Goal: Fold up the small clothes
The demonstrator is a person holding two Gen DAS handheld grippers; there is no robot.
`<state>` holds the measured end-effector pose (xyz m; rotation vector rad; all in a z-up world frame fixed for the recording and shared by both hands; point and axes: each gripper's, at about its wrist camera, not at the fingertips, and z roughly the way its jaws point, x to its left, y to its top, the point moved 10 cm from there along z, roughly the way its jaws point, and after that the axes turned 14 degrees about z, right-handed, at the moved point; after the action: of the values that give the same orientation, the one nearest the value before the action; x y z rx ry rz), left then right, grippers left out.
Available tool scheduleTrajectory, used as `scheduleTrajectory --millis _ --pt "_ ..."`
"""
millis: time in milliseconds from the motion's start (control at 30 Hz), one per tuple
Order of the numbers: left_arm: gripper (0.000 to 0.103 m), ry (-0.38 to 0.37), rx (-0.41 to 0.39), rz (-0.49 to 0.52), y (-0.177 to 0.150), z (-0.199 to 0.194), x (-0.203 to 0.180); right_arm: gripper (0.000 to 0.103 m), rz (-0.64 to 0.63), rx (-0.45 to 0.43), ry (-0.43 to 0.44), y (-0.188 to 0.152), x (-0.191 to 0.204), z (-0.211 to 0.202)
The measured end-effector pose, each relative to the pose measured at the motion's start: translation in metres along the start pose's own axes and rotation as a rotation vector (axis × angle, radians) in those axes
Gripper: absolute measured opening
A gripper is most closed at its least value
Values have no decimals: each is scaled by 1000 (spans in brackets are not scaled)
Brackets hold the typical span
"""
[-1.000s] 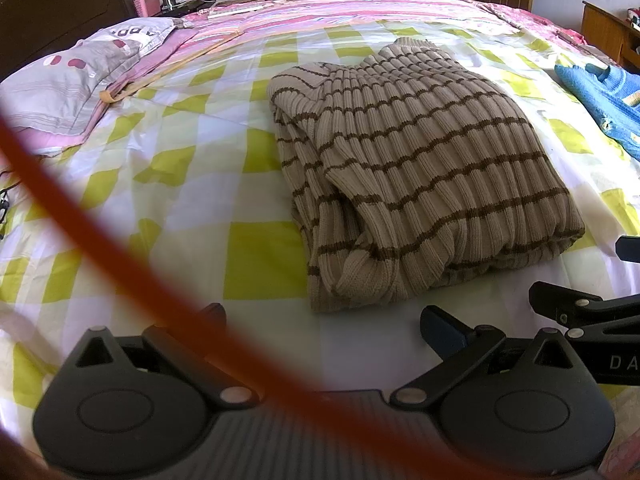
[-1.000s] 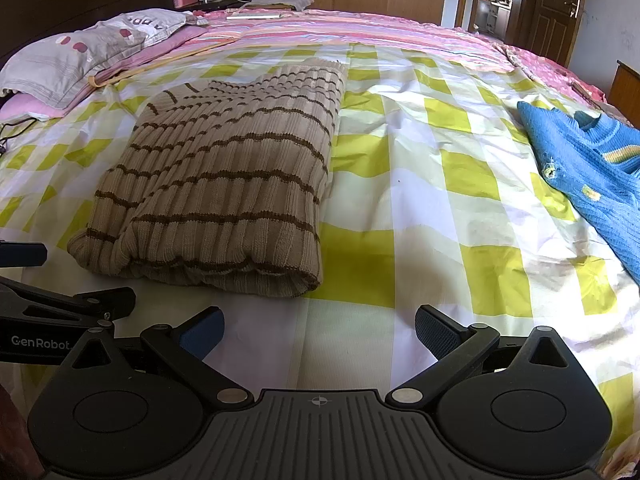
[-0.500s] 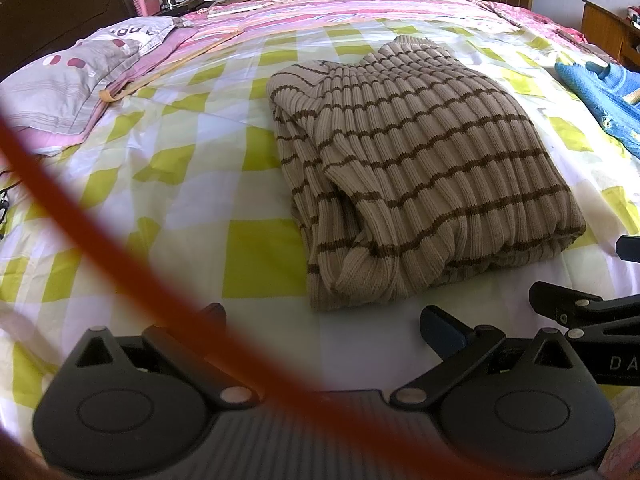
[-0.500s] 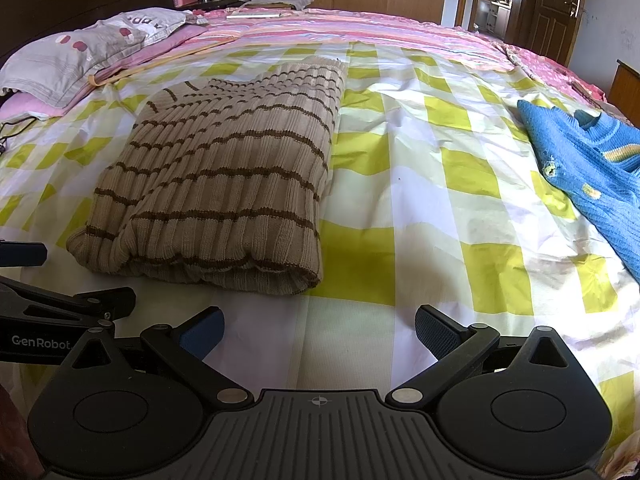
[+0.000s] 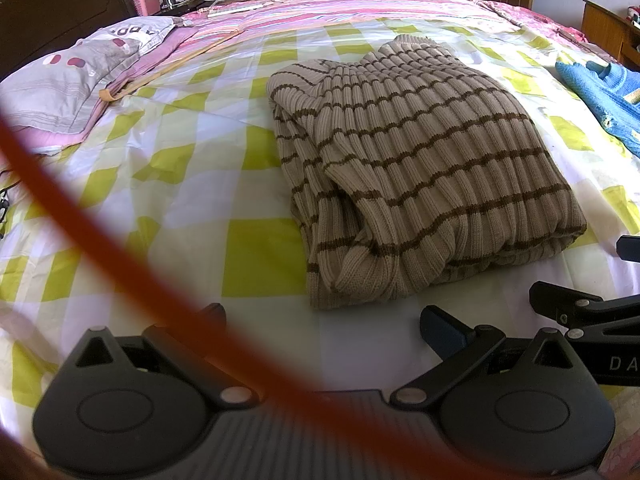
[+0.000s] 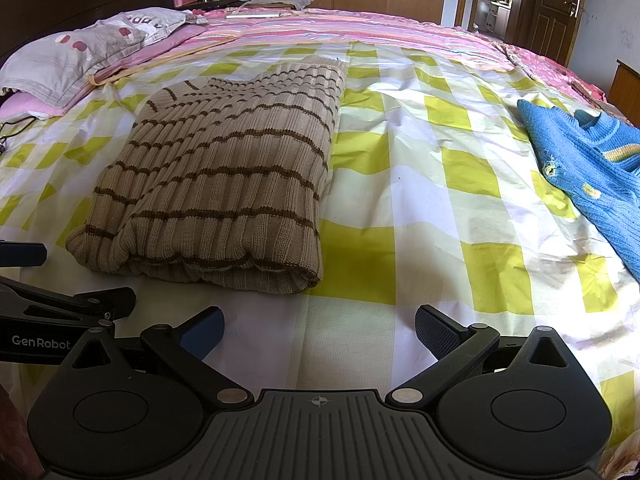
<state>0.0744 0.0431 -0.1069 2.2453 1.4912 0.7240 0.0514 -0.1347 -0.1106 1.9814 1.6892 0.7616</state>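
Left wrist view first: a chunky rib-knit sweater (image 5: 420, 168), beige with thin brown stripes, lies folded into a thick, roughly rectangular bundle on the bedsheet (image 5: 192, 208), which is thin smooth cotton in a yellow-green and white check. The sweater's long axis runs away from the gripper toward the far side of the bed, with the rounded fold edge nearest the camera and the ribbed collar end farthest. A sleeve is tucked along its left side, and the stripes cross the short way.

The left gripper (image 5: 320, 320) hovers just short of that near edge, jaws spread wide and holding nothing. A blurry orange cord (image 5: 80, 216) swoops across the lens.

From the right wrist, same deal: the right gripper (image 6: 318, 330) has its blue-padded fingers (image 6: 434, 330) wide apart over bare sheet, empty, with the sweater (image 6: 228, 184) ahead and to its left, not touching. A fuzzy blue knit (image 6: 588, 168) with little yellow patches lies well off to the right, spread loosely. A grey pillow (image 6: 80, 56) sits at the far left on a pink striped quilt (image 6: 360, 32).
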Motion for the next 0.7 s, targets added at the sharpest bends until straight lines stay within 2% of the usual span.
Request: scheduleTrajectory --millis 700 --pt "103 1 2 0 -1 1 0 102 0 1 1 0 0 0"
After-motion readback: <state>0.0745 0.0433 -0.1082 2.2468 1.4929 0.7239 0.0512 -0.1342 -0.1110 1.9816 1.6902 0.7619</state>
